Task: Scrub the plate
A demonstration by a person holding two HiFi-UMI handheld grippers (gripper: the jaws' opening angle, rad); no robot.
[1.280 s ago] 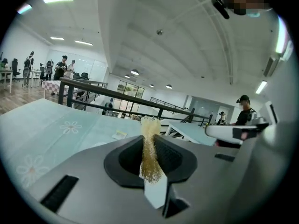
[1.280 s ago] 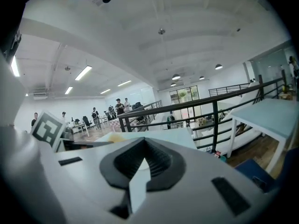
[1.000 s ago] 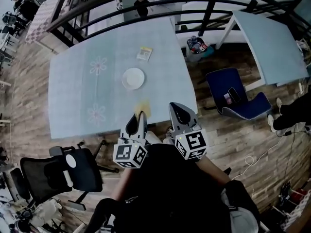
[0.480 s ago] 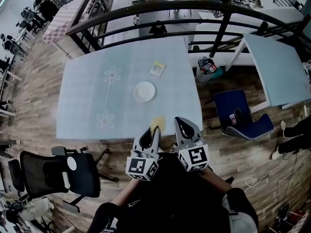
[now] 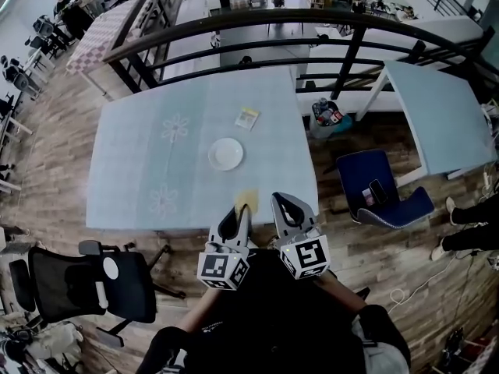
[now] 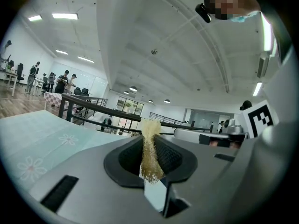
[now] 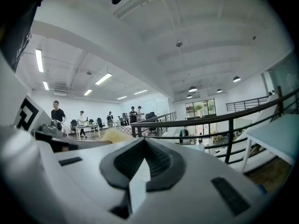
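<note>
A white plate (image 5: pixel 226 153) lies empty near the middle of the pale blue table (image 5: pixel 132 170). My left gripper (image 5: pixel 236 211) hangs over the table's near edge, well short of the plate. It is shut on a yellow fibrous scrub pad (image 5: pixel 248 199). In the left gripper view, the scrub pad (image 6: pixel 149 148) stands pinched between the dark pads of the left gripper (image 6: pixel 150 146). My right gripper (image 5: pixel 284 203) is beside it to the right, shut with nothing in it. In the right gripper view, the right gripper (image 7: pixel 142 160) points up towards the room, and the plate is not visible.
A small yellow-and-white packet (image 5: pixel 247 118) lies beyond the plate. A black office chair (image 5: pixel 93 275) stands at the near left. At the right is a blue chair (image 5: pixel 382 189) with small items on its seat. A black railing (image 5: pixel 312 22) runs behind the table, and a second table (image 5: pixel 437 104) stands at the right.
The head view has shifted a little, so the table and plate sit differently in frame. Both grippers stay at the table's near edge, the left still gripping the pad.
</note>
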